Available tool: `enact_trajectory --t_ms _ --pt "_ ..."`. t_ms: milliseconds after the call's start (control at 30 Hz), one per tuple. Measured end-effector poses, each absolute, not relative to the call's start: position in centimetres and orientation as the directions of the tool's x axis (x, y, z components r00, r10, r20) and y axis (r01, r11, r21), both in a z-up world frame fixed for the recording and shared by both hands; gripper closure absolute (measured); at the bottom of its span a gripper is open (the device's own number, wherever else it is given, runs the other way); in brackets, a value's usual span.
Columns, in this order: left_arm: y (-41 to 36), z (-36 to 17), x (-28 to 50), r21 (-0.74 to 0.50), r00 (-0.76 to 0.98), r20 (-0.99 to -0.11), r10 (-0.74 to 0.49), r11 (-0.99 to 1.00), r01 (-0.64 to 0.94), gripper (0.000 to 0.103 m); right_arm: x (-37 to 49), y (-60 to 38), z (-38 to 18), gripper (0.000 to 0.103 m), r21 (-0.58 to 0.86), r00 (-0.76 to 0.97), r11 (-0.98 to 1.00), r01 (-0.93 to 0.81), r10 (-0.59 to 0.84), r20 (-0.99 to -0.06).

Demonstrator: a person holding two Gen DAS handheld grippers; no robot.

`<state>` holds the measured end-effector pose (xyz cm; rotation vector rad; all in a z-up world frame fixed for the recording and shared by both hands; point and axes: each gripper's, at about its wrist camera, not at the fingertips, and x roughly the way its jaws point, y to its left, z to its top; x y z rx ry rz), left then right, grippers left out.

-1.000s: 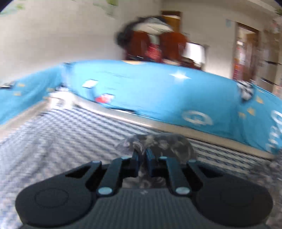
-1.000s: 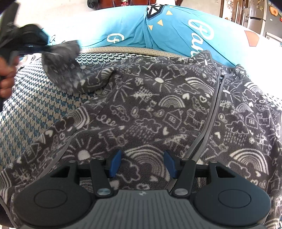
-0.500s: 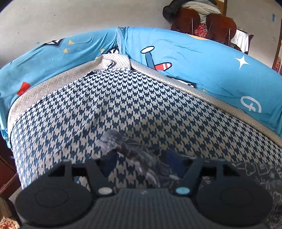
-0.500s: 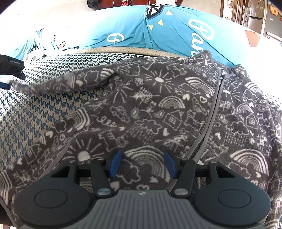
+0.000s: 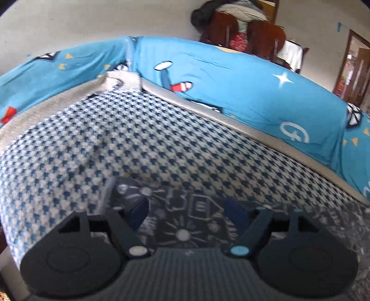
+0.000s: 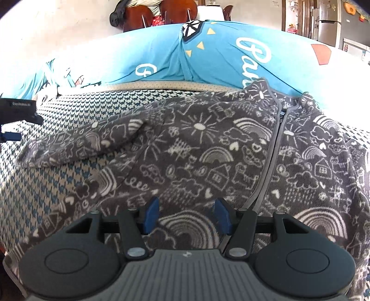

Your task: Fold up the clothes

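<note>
**On the houndstooth seat: jacket flat, both claws apart**

On the blue-and-white houndstooth seat cover (image 6: 46,185) lies the grey fleece zip jacket with white doodle print (suns, rainbows, houses) (image 6: 208,152). It is spread front up, with the zipper running from the collar at the seat's back edge down toward the camera. One sleeve (image 6: 76,143) is stretched out sideways from the body, flat on the houndstooth, and its cuff end reaches toward the left gripper (image 5: 187,208).

Left gripper: blue pads spread wide, nothing clamped. Sleeve fabric lies on the seat under and between the fingers, and I cannot tell if the pads touch it. In the right wrist view only a black part of this tool shows, at the edge just past the cuff.

Right gripper (image 6: 186,215): jaws wide apart, empty, low over the jacket's lower front panel, just beside the zipper line. Contact with the fleece cannot be judged.

Surface: a beige dotted trim strip (image 5: 231,120) borders the houndstooth seat at the back. Behind it rises a bright blue cushion cover with white lettering, stars and small cartoon prints (image 5: 242,76), wrapping round the seat corner.

Room: a pale wall sits behind the cushion. Dark brown wooden chairs (image 5: 245,32) draped with clothing stand beyond it. A steel fridge (image 6: 328,20) is far off past the jacket's collar side. The left wrist view is slightly motion-blurred.
</note>
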<state>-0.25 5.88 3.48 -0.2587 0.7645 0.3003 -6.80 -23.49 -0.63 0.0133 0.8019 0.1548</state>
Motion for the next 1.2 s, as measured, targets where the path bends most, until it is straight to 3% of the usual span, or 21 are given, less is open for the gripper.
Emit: enact_trajectory --t_ms 133,200,500,833,1200 --pt "3.9 2.7 0.5 -0.138 0.675 -0.732 0.095 0.949 -0.284 0.025 -6.2 -23.9 -0.5 0.056 0.106 0.683 0.986 -0.129 0.166 -0.712" --pt "3.0 2.4 0.6 -0.126 0.671 -0.737 0.086 0.957 -0.261 0.019 -6.0 -24.2 -0.4 0.059 0.126 0.683 0.984 -0.125 0.177 -0.709" --pt "-0.1 1.9 1.1 -0.120 0.648 -0.761 0.030 0.975 -0.187 0.012 -4.2 -25.1 0.4 0.070 0.189 0.710 0.976 -0.105 0.206 -0.673" --pt "-0.8 1.6 1.4 -0.146 0.625 -0.780 0.002 0.972 -0.185 0.006 0.3 -25.4 2.8 0.071 0.178 0.758 0.977 -0.115 0.203 -0.619" --pt "-0.1 1.1 1.8 -0.187 0.583 -0.812 -0.020 0.956 -0.228 0.005 7.2 -25.5 2.1 0.071 0.181 0.764 0.981 -0.063 0.164 -0.624"
